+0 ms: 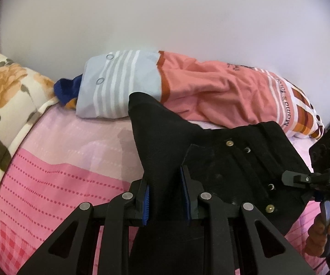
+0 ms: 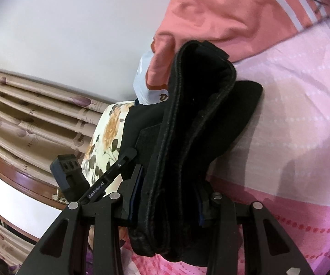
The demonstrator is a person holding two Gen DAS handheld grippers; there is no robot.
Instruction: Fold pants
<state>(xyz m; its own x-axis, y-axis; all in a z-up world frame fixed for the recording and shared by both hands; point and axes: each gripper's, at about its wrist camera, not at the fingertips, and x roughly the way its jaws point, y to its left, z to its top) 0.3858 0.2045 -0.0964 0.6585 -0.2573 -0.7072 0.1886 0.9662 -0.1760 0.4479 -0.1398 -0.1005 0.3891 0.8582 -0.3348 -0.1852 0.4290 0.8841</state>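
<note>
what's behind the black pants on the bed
Behind the black pants lie a salmon-pink garment and a folded grey striped one; the pants cover their near edges.

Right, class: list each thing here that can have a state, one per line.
Black cotton pants: bunched, held up by both grippers.
Left gripper: shut on the pants.
Right gripper: shut on a thick fold.
Salmon-pink printed shirt: crumpled.
Grey-blue striped garment: folded.

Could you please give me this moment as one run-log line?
left gripper: shut on black pants | right gripper: shut on black pants | surface: pink bedsheet
</note>
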